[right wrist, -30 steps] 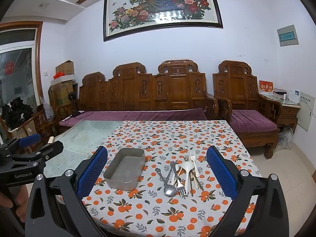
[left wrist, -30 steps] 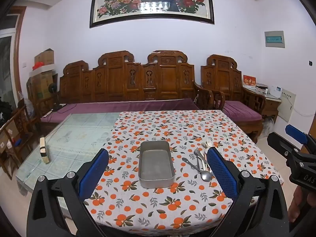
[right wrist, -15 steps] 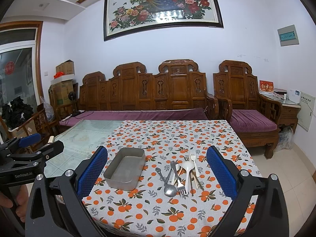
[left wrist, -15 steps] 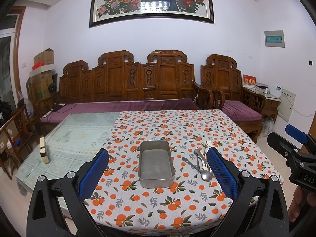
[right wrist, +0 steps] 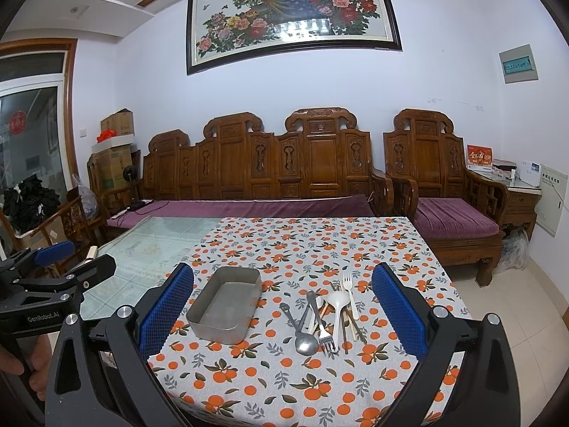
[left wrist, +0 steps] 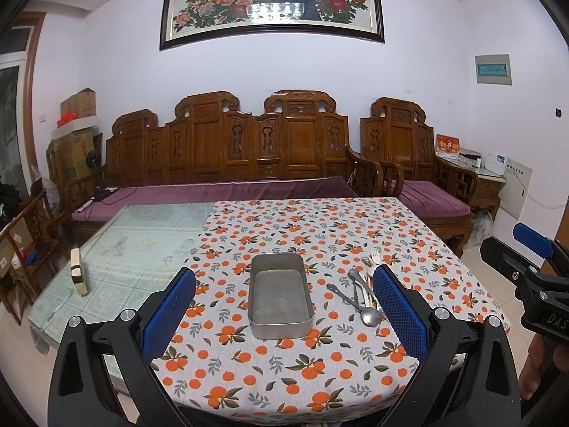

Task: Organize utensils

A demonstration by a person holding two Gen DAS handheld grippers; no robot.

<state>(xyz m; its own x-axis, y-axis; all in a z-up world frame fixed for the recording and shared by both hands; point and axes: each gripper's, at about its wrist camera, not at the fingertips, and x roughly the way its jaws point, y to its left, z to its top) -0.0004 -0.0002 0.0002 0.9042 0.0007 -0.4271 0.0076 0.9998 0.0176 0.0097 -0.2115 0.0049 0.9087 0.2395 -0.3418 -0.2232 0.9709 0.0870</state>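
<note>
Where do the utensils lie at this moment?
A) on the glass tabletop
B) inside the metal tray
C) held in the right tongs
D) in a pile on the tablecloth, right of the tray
D: the utensils lie piled on the tablecloth beside the empty metal tray.

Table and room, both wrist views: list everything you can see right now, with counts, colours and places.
Rectangular grey metal tin: one, empty, on the cloth left of the utensils.
Pile of loose utensils: one heap, metal spoon and fork, white plastic spoon and fork, brownish sticks; exact count unclear.
Orange-print tablecloth: one, covers the table's right part.
Glass tabletop: bare left part, pale green.
Small cream block: one, on the glass.
Carved wooden bench: one, purple cushion, behind the table.
Wooden armchair: one, right.
Framed peacock painting: one, on the wall.
Left gripper: blue pads, jaws open.
Right gripper: blue pads, jaws open.
</note>
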